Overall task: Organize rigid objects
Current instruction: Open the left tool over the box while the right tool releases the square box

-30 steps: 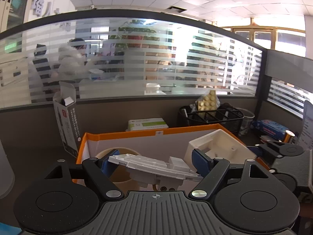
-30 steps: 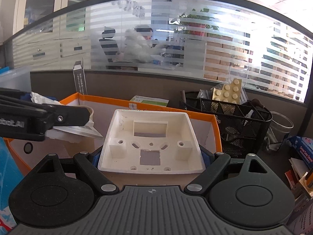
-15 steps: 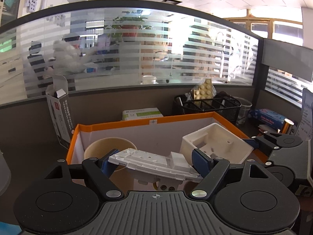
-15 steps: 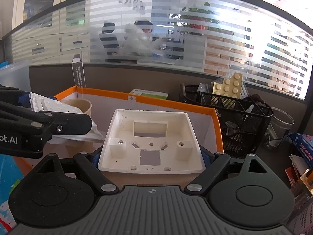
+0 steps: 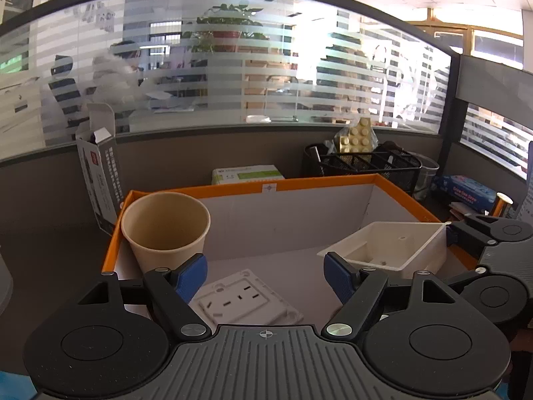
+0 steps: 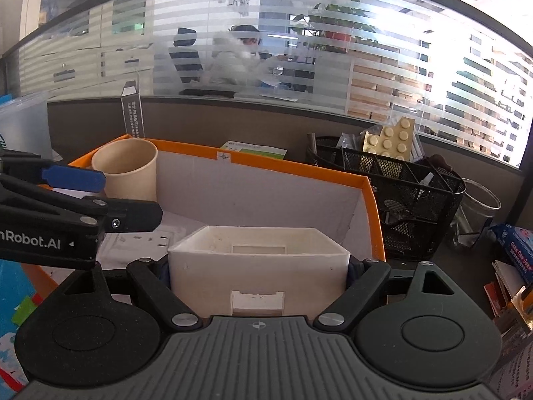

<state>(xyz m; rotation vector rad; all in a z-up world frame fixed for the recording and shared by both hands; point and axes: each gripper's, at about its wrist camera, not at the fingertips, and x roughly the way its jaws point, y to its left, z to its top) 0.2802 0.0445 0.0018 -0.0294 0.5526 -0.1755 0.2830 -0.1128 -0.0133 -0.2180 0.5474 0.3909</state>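
Observation:
A white socket plate (image 5: pixel 245 303) lies flat on the floor of the orange-rimmed box (image 5: pixel 299 180). My left gripper (image 5: pixel 265 271) is open and empty just above it. My right gripper (image 6: pixel 256 268) is shut on a cream junction box (image 6: pixel 258 260) and holds it low inside the orange-rimmed box (image 6: pixel 293 166), at its right side; the junction box also shows in the left wrist view (image 5: pixel 386 246). A paper cup (image 5: pixel 165 228) stands upright in the box's back left corner. The left gripper's arm (image 6: pixel 66 220) shows at the left of the right wrist view.
A black mesh organizer (image 6: pixel 393 193) with a yellow brick plate (image 6: pixel 389 140) stands right of the box. A green-white carton (image 5: pixel 248 175) lies behind it. An open tall carton (image 5: pixel 100 173) stands at the left. A grey partition with striped glass runs behind.
My left gripper has opened and let the socket plate go; it now lies on the box floor. My right gripper has lowered and levelled the junction box inside the box.

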